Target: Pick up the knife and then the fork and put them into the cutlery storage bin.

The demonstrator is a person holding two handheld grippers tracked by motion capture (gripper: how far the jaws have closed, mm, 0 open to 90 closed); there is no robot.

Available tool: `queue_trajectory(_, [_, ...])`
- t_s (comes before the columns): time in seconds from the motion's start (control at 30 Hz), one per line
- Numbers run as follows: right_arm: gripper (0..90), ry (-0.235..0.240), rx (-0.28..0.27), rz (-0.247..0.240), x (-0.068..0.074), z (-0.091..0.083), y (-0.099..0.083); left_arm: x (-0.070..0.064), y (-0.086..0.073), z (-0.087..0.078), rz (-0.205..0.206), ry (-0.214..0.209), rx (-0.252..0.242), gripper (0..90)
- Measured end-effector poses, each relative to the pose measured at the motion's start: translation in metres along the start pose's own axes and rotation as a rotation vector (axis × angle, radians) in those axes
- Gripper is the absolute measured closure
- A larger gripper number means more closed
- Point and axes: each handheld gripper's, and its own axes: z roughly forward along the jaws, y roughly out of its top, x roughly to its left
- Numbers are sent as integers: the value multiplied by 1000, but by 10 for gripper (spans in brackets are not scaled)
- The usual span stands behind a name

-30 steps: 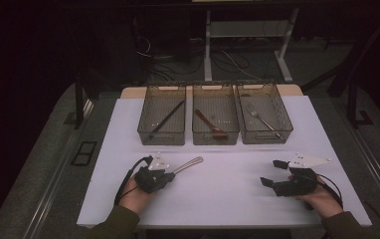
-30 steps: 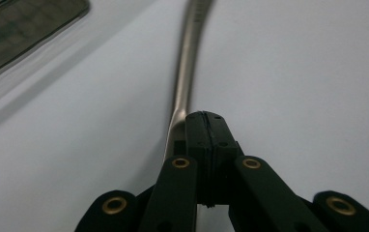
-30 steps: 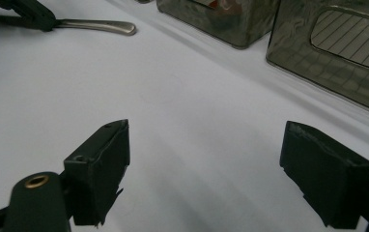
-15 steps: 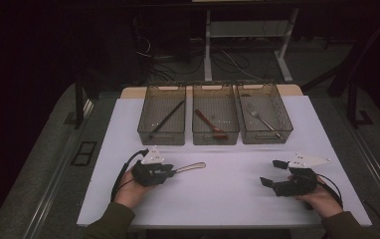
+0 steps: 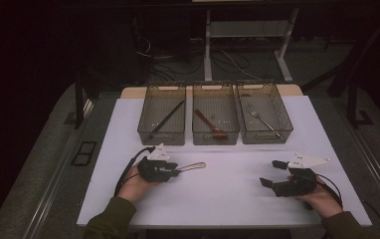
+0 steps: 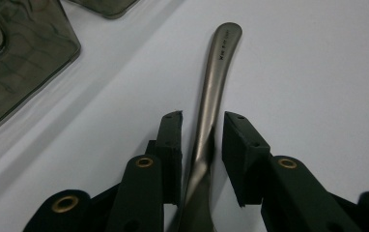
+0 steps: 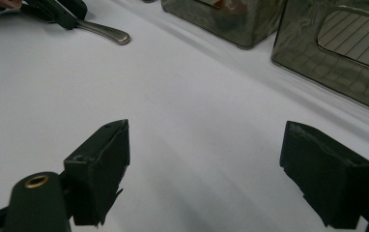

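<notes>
— White tabletop (image 5: 228, 199), dark room behind it. What sits at the far edge?

— Three smoky bins in a row at twelve o'clock. Left bin (image 5: 161, 115) has a dark stick-like utensil, middle bin (image 5: 215, 115) a reddish-brown spoon (image 5: 211, 124), right bin (image 5: 265, 114) a fork (image 5: 260, 117).

— And the left gripper (image 5: 175, 172)?

— Down at about eight o'clock on the tabletop, held in the person's left hand (image 5: 136, 184), jaws pointing toward three o'clock. A metal utensil (image 5: 192, 166) lies between them, its handle sticking out past the jaws toward three o'clock.

— Are the jaws clamped on it?

— In the left gripper view the utensil (image 6: 214, 101) runs up the middle, from the bottom edge to its rounded handle end at twelve o'clock. The left pad (image 6: 172, 140) stands just off the metal with a sliver of gap; the right pad (image 6: 240, 145) looks to touch it or nearly so. So the jaws straddle the handle, narrowly parted, not squeezed tight.

— Does the utensil rest on the tabletop?

— It appears to, flat on the white surface, just ahead of the bins' row at six o'clock of them.

— Right gripper (image 5: 272, 174)?

— At four o'clock, in the right hand (image 5: 322, 196), well apart from the utensil. Its jaws stand wide apart with nothing between them; the right gripper view shows bare white surface in the gap, and the utensil's handle end (image 7: 106, 31) far off at eleven o'clock.
</notes>
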Motion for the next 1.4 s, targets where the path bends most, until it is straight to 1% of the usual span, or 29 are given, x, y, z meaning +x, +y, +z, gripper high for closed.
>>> queue_trajectory(0.07, [172,0,0,-4,0,0,0,-1,0,1,7,-7,-3,708])
queue_trajectory(0.1, [172,1,0,-5,0,1,0,-1,0,0,20,-11,1,726])
queue_trajectory(0.17, [172,2,0,-8,0,1,0,-1,0,0,30,-15,2,751])
queue_trajectory(0.2, [172,1,1,-7,1,0,0,-2,0,1,28,-14,-2,775])
queue_trajectory(0.3, [172,1,1,-7,0,1,0,-2,0,1,29,-16,0,786])
queue_trajectory(0.33, [172,2,1,-7,0,1,0,-2,0,1,20,-19,0,789])
queue_trajectory(0.37, [172,6,5,-4,-1,1,0,-1,1,0,28,-21,5,789])
queue_trajectory(0.4, [172,6,6,-1,-1,2,0,-1,1,0,27,-23,4,790])
queue_trajectory(0.43, [172,9,8,1,-1,2,0,0,1,1,14,-29,-1,791])
queue_trajectory(0.47, [172,10,9,1,-1,2,0,1,0,0,14,-33,3,791])
queue_trajectory(0.5, [172,11,9,3,-1,2,0,0,0,1,11,-29,-2,791])
queue_trajectory(0.57, [172,12,3,1,-1,2,-1,-1,2,0,25,-19,10,792])
queue_trajectory(0.6, [172,14,2,2,-1,2,0,-2,2,0,17,-18,5,792])
queue_trajectory(0.63, [172,15,2,7,-1,2,0,-1,2,0,20,-20,9,792])
queue_trajectory(0.67, [172,14,4,6,-2,2,0,-1,2,0,13,-23,5,792])
queue_trajectory(0.8, [172,19,25,7,-2,2,0,-2,2,-1,8,-35,6,792])
queue_trajectory(0.87, [172,30,37,12,-2,1,3,-3,3,-1,13,-41,8,792])
queue_trajectory(0.93, [172,52,48,16,-1,0,5,-5,4,-1,16,-47,10,792])
queue_trajectory(0.97, [171,61,55,7,-1,-1,6,-5,5,-1,19,-50,8,792])
queue_trajectory(1.03, [124,69,71,-4,1,-2,8,-7,7,-3,25,-52,6,792])
queue_trajectory(1.1, [128,94,95,-30,3,-2,11,-9,9,-5,34,-60,-1,792])
queue_trajectory(1.17, [135,133,111,-43,3,-3,15,-11,12,-6,36,-70,-11,792])
queue_trajectory(1.23, [140,138,128,-57,4,-2,20,-14,15,-7,45,-82,-17,792])
queue_trajectory(1.3, [140,146,142,-82,5,0,25,-17,18,-6,50,-95,-18,792])
queue_trajectory(1.33, [140,143,146,-95,6,1,28,-20,20,-6,59,-105,-18,792])
queue_trajectory(1.37, [141,150,153,-118,8,4,31,-21,21,-6,62,-111,-15,792])
queue_trajectory(1.4, [144,157,158,-131,9,5,34,-23,23,-6,72,-121,-14,792])
